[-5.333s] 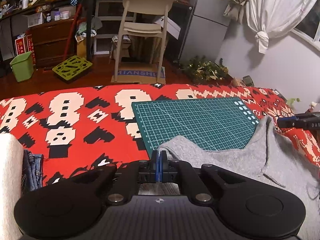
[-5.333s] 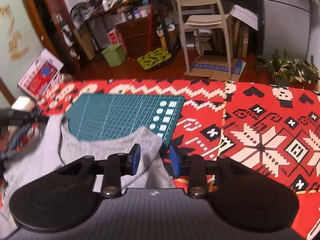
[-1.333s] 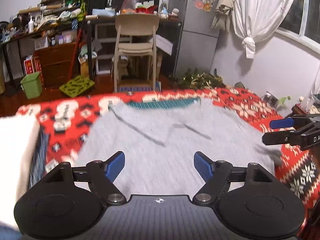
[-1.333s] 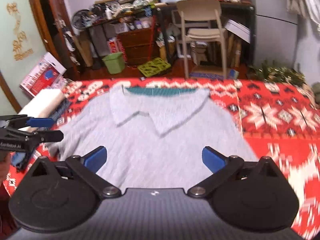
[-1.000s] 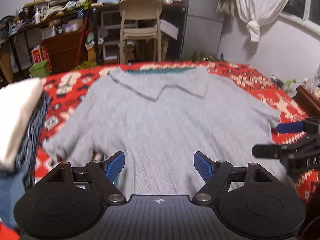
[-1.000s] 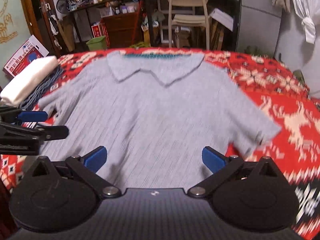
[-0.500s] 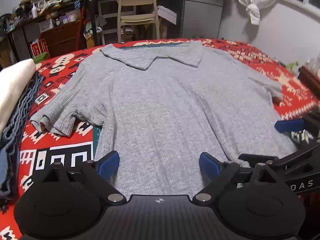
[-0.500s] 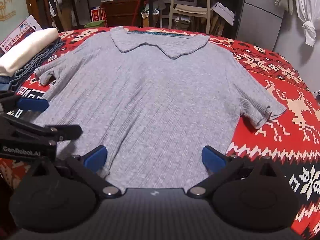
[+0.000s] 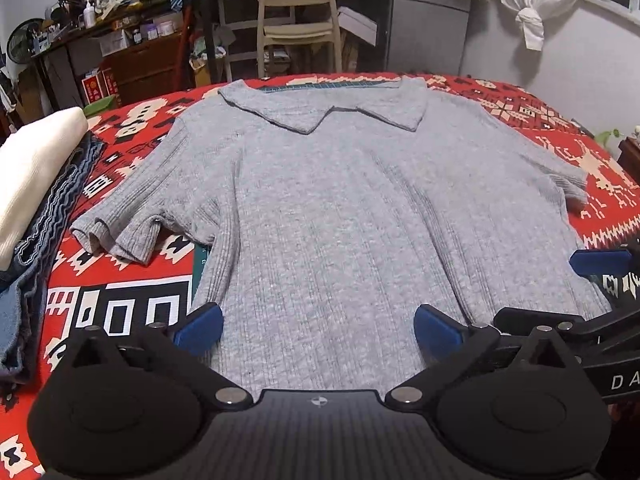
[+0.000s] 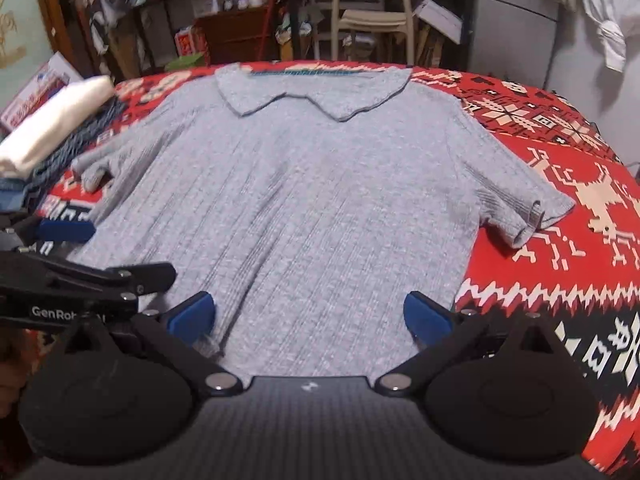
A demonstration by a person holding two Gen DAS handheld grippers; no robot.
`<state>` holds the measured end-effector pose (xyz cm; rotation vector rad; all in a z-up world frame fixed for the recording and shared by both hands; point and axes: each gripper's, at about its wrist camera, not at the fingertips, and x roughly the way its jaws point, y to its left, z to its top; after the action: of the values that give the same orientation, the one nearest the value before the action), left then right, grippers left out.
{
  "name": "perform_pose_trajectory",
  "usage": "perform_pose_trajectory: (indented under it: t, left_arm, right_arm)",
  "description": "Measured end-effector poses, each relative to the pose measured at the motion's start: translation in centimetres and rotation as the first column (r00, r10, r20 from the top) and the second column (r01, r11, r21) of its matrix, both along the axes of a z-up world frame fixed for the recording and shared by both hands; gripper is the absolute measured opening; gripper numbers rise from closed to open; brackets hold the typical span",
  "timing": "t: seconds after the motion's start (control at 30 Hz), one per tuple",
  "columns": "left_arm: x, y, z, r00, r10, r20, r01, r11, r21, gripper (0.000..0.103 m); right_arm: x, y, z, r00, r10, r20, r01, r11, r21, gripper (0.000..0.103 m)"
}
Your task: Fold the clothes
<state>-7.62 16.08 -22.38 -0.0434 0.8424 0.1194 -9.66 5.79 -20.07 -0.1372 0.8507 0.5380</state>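
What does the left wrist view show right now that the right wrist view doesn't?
Only the left wrist view shows a corner of the green cutting mat poking out beside the shirt's side seam, and the knotted white curtain. Only the right wrist view shows the red and white box behind the folded pile. Both show the grey polo shirt spread flat on the red patterned cover, collar away from the cameras, with the left gripper and right gripper open above its hem.

Upper centre: a pale chair (image 9: 297,16) before a cluttered dark desk (image 9: 132,28). Upper right — a knotted white curtain (image 9: 532,4) against a grey wall (image 9: 560,68); a grey refrigerator (image 9: 428,28) stands between.
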Motion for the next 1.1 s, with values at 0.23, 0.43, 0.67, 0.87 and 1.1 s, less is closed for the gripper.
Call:
perform_pose_trajectory:
  t: [0.23, 0.43, 0.67, 0.87, 1.1]
  left_arm:
    - [0.1, 0.0, 0.0, 1.000, 0.013, -0.003, -0.013, 1.000, -0.002, 0.103]
    - [0.3, -0.2, 0.3, 0.999, 0.037, -0.009, -0.037, 0.999, -0.004, 0.100]
    - [-1.6, 2.1, 3.6, 0.999, 0.040, 0.035, -0.036, 0.993, -0.116, 0.094]
    - [-3.7, 5.1, 5.1, 0.991, 0.118, 0.059, -0.107, 0.980, -0.167, 0.081]
    - [-5.2, 8.4, 3.7, 0.983, 0.181, -0.025, -0.181, 0.948, -0.261, 0.061]
  right_arm:
    - [0.0, 0.2, 0.1, 1.000, 0.016, -0.006, -0.016, 0.999, -0.030, 0.102]
    - [0.0, -0.3, 0.5, 1.000, -0.020, 0.004, 0.021, 1.000, -0.015, 0.102]
    - [-0.7, -4.1, 3.7, 0.987, -0.145, 0.068, 0.139, 0.987, 0.079, 0.096]
    - [-1.9, -6.0, 4.0, 0.988, -0.139, 0.069, 0.137, 0.990, 0.040, 0.070]
    - [-2.9, -6.2, 2.9, 0.993, -0.111, -0.029, 0.111, 0.994, 0.003, 0.042]
